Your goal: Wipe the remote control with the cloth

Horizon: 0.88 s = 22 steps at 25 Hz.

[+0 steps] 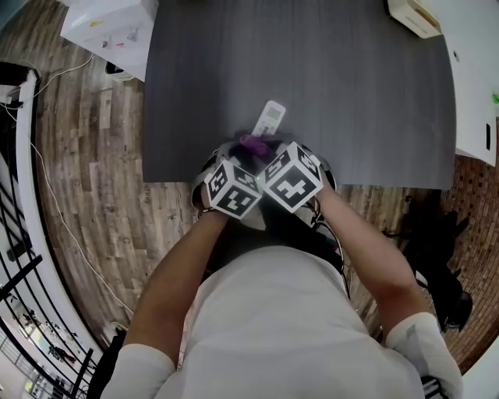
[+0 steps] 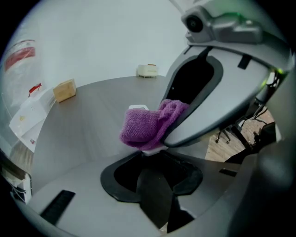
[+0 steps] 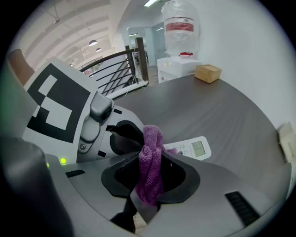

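A white remote control [image 1: 270, 118] lies on the dark grey table [image 1: 351, 101] near its front edge, its screen end [image 3: 199, 148] pointing away from me. A purple cloth [image 1: 251, 143] covers its near end. My right gripper [image 3: 151, 172] is shut on the cloth [image 3: 151, 167], which bunches up between its jaws just above the remote. My left gripper [image 2: 150, 159] sits close beside it on the left, with the remote's near end [image 2: 152, 150] at the mouth of its jaws under the cloth [image 2: 145, 126]. Whether the left pads press on the remote is hidden.
A white box [image 1: 109, 27] stands off the table's far left corner and a cream object [image 1: 413, 15] at the far right corner. A cardboard box [image 3: 207, 72] lies at the table's far edge, with a water dispenser [image 3: 180, 28] behind. The table's front edge [image 1: 374, 185] is right under the grippers.
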{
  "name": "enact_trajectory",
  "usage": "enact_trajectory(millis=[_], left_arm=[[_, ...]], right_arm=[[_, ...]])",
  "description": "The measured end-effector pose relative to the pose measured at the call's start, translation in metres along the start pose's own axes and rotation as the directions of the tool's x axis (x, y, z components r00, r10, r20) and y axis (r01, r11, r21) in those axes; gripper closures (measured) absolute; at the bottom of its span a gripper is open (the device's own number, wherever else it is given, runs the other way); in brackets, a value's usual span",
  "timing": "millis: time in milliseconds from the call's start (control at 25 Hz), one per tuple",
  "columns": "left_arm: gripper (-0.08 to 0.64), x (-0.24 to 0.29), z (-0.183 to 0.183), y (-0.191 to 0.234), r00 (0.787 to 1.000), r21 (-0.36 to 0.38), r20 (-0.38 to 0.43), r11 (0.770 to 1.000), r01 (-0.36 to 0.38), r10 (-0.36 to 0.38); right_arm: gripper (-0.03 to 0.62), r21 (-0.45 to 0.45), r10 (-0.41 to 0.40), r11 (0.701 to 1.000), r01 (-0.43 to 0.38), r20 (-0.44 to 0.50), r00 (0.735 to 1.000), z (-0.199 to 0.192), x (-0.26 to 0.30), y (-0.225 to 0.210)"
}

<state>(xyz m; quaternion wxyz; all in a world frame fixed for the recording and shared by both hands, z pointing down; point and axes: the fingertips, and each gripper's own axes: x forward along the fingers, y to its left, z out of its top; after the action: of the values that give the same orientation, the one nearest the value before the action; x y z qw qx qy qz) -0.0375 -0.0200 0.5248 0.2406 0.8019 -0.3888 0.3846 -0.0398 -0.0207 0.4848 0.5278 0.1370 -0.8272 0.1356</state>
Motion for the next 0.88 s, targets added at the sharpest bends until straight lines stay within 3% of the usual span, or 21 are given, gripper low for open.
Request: enact_trajectory(millis=[120, 240, 320, 400, 520, 600, 720, 800, 880], left_arm=[[0.433, 0.0, 0.0, -0.001, 1.0, -0.005, 0.004, 1.0, 0.01, -0.01], [0.433, 0.0, 0.0, -0.001, 1.0, -0.009, 0.009, 1.0, 0.024, -0.024], [0.433, 0.0, 0.0, 0.0, 0.999, -0.016, 0.011, 0.999, 0.03, -0.03], [0.433, 0.0, -0.001, 0.0, 0.999, -0.02, 0.009, 0.999, 0.037, -0.037], [0.433, 0.0, -0.001, 0.0, 0.999, -0.025, 0.002, 0.998, 0.053, -0.053], [0.431, -0.002, 0.0, 0.0, 0.997, -0.037, 0.005, 0.997, 0.071, -0.071], [0.431, -0.006, 0.005, 0.007, 0.993, -0.101, 0.048, 0.988, 0.114, -0.109], [0.428, -0.005, 0.012, 0.012, 0.982, -0.184, 0.089, 0.966, 0.183, -0.169], [0.428, -0.006, 0.022, 0.012, 0.96, -0.252, 0.128, 0.928, 0.274, -0.249]], right_arm=[[0.489, 0.041, 0.082, 0.996, -0.082, 0.003, 0.997, -0.002, 0.0, 0.009], [0.489, 0.141, 0.149, 0.977, -0.158, 0.074, 0.986, 0.003, -0.01, 0.006], [0.489, 0.196, 0.087, 0.974, -0.115, 0.147, 0.985, 0.011, -0.021, -0.013], [0.489, 0.211, -0.036, 0.977, -0.003, 0.183, 0.982, 0.015, -0.028, -0.038], [0.489, 0.176, -0.145, 0.977, 0.118, 0.147, 0.978, 0.002, -0.019, -0.058], [0.489, 0.181, -0.154, 0.975, 0.13, 0.128, 0.98, -0.011, -0.01, -0.062], [0.489, 0.291, -0.148, 0.952, 0.093, 0.172, 0.974, -0.021, -0.008, -0.068], [0.489, 0.386, -0.148, 0.921, 0.053, 0.219, 0.965, -0.024, -0.011, -0.076], [0.489, 0.454, -0.148, 0.891, 0.022, 0.244, 0.958, -0.027, -0.013, -0.083]])
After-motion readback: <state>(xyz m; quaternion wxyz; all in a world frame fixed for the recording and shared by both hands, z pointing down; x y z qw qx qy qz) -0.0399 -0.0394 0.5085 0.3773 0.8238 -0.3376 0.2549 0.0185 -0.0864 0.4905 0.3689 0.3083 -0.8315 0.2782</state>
